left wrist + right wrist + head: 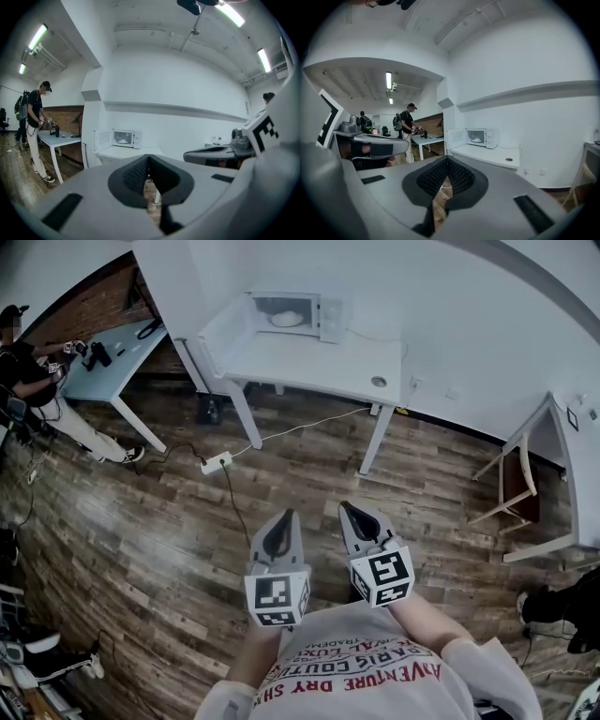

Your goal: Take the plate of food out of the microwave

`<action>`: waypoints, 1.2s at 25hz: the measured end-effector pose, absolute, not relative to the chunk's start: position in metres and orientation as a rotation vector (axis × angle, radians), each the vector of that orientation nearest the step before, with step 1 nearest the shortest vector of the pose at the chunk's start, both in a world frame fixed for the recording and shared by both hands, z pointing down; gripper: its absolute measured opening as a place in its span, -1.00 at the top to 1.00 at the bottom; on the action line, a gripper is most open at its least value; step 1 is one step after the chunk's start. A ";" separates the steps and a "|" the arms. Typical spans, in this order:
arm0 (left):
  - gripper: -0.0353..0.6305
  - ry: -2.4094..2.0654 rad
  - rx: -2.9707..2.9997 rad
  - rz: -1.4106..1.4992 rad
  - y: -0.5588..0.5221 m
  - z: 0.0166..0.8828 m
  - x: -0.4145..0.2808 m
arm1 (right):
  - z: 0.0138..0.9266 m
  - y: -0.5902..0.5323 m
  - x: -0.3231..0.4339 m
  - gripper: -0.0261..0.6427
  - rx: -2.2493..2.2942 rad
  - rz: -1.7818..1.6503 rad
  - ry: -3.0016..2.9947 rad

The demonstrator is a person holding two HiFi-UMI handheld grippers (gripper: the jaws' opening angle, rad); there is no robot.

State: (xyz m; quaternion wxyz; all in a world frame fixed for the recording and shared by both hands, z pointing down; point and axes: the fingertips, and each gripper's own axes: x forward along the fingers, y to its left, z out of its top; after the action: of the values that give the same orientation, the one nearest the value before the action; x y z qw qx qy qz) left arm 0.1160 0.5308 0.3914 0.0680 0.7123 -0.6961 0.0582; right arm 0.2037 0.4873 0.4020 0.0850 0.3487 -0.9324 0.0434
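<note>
Fingers [133,176] of my left gripper [279,526] and right gripper [356,517] are pressed together, empty; plate of food [285,319] sits in the open microwave [330,317] on the far bench [309,364], so arriving unspread I'd likely shove it and spill.

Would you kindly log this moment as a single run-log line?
stage: plate not yet reached | left gripper: shut, empty | right gripper: shut, empty | microwave: door open, on white table | plate: inside it
</note>
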 end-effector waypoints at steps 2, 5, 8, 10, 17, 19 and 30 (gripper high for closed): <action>0.88 -2.099 2.122 0.173 0.520 0.397 0.112 | 0.407 0.472 0.200 0.89 1.044 0.115 -2.773; 0.88 -2.116 2.083 0.181 0.491 0.404 0.103 | 0.411 0.439 0.192 0.89 1.016 0.121 -2.792; 0.88 -2.141 2.040 0.188 0.456 0.407 0.095 | 0.412 0.401 0.183 0.89 0.966 0.143 -2.815; 0.88 -2.163 2.010 0.180 0.430 0.405 0.090 | 0.411 0.373 0.178 0.89 0.930 0.154 -2.824; 0.88 -2.219 1.936 0.111 0.310 0.394 0.088 | 0.387 0.246 0.186 0.89 0.886 0.129 -2.898; 0.88 -2.228 1.928 0.105 0.278 0.393 0.090 | 0.383 0.215 0.189 0.89 0.873 0.110 -2.907; 0.88 -2.149 1.931 0.080 0.176 0.417 0.056 | 0.400 0.110 0.154 0.89 0.912 0.199 -2.891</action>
State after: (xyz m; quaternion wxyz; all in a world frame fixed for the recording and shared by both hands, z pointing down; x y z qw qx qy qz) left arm 0.0555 0.1755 0.4170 0.1253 0.6628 -0.7377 0.0274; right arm 0.1538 0.1105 0.3995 0.0516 0.2999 -0.9503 0.0656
